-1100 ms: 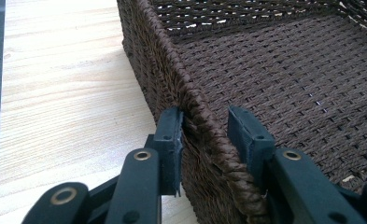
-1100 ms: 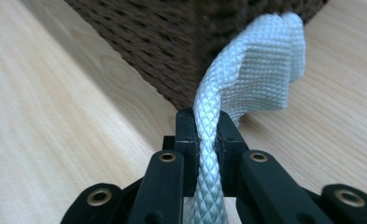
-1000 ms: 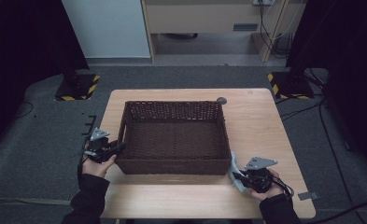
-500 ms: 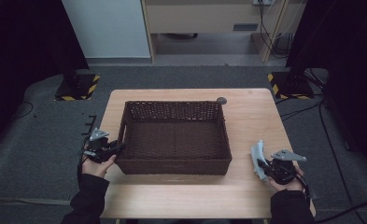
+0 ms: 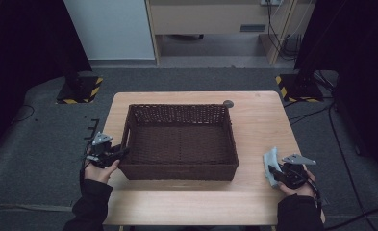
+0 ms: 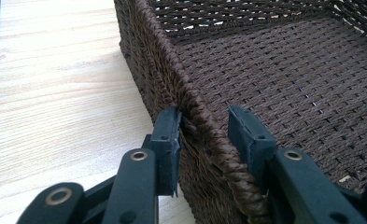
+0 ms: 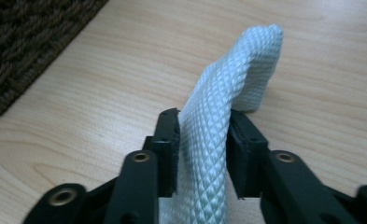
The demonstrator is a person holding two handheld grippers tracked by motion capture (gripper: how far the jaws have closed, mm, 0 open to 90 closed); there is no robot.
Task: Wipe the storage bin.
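A dark brown woven basket (image 5: 177, 171) stands in the middle of the wooden table (image 5: 263, 125) with nothing in it. My left gripper (image 5: 122, 153) straddles its left wall near the front corner. In the left gripper view the left gripper (image 6: 204, 135) has one pad outside and one inside the braided rim (image 6: 172, 70), shut on it. My right gripper (image 5: 273, 172) rests near the table's right edge. A white woven cloth (image 5: 271, 161) stands folded between its jaws. In the right gripper view the right gripper (image 7: 204, 135) has just been opening, and the cloth (image 7: 246, 60) still rises between the pads.
A small dark round disc (image 5: 228, 103) lies on the table by the basket's far right corner. Black-and-yellow striped stand feet (image 5: 81, 91) (image 5: 297, 86) and cables lie on the floor beyond the table. The right hand is close to the table's right edge.
The right hand moved right, away from the basket's front right corner toward the table's edge, carrying the cloth, and its jaws spread. The left hand stayed on the basket wall.
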